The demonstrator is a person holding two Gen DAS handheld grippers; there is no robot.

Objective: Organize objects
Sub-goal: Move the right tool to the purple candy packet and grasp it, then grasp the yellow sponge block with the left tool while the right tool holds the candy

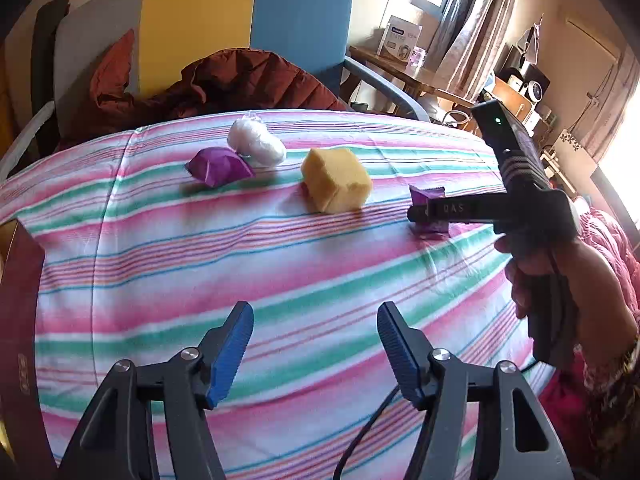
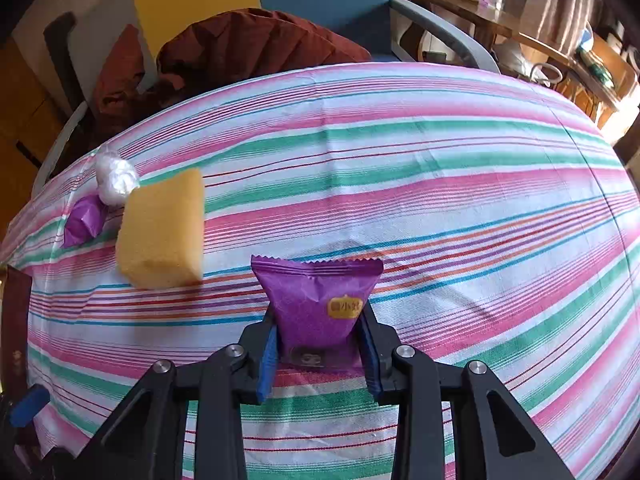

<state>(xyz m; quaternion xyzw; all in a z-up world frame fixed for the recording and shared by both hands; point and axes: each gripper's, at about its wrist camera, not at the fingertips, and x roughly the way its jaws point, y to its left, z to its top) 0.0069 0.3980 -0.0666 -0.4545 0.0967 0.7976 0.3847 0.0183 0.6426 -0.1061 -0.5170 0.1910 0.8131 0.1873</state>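
Observation:
My right gripper (image 2: 318,344) is shut on a purple snack packet (image 2: 318,300), held low over the striped cloth (image 2: 440,200); in the left wrist view the packet (image 1: 426,196) shows behind that gripper (image 1: 416,214). A yellow sponge (image 2: 160,232) lies to its left, also in the left wrist view (image 1: 336,180). Farther left lie a second purple packet (image 1: 220,166) and a white plastic-wrapped ball (image 1: 256,142), touching each other. My left gripper (image 1: 316,344) is open and empty above the near part of the cloth.
A dark red box edge (image 1: 20,320) stands at the left of the table. A chair with a rust-red jacket (image 1: 224,80) is behind the table. A wooden desk (image 1: 400,68) with boxes stands at the back right.

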